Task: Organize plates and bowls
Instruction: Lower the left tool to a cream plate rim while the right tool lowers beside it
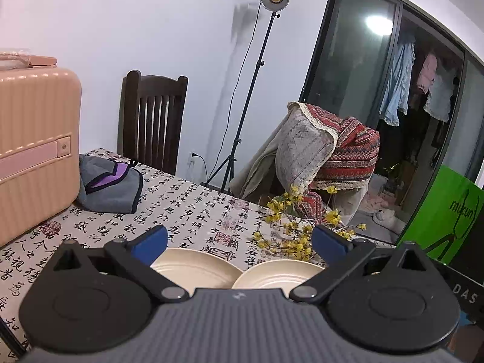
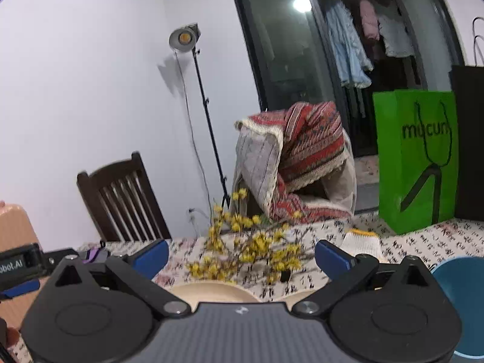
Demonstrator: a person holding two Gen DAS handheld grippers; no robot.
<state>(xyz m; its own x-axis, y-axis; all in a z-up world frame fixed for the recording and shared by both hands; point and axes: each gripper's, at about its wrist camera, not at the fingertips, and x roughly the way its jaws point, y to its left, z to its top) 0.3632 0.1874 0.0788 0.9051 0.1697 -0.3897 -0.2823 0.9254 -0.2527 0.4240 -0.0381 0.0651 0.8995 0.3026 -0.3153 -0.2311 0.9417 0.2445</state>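
Two cream plates sit side by side on the tabletop (image 1: 187, 199), the left plate (image 1: 193, 267) and the right plate (image 1: 281, 273) with rims just about touching, both right under the left tool (image 1: 239, 243). That tool has its blue fingers (image 1: 151, 242) spread wide and it's not holding anything, just hovering above the plates. Just behind the plates there's a bunch of yellow flowers (image 1: 290, 233) lying on the calligraphy-print cloth. Further back from the plates and off to the left is a gray pouch (image 1: 112, 184) with purple trim, and beside that a pink suitcase (image 1: 33, 151) standing on the tabletop. A dark wooden chair (image 1: 151, 121) is behind the tabletop's far edge, with a light stand (image 1: 251, 90) against the wall and a patterned blanket (image 1: 332, 148) draped over something past the flowers. In the right wrist view, the right tool (image 2: 242, 255) is spread open too and empty, with a plate edge (image 2: 211, 292) peeking out below it and the flowers just behind. A blue bowl (image 2: 462, 296) sits to the right of that tool, near the plates, and a green paper bag (image 2: 417, 157) stands further back on the tabletop. A white glove (image 2: 361, 242) with a yellow cuff lies between the flowers and the bag.
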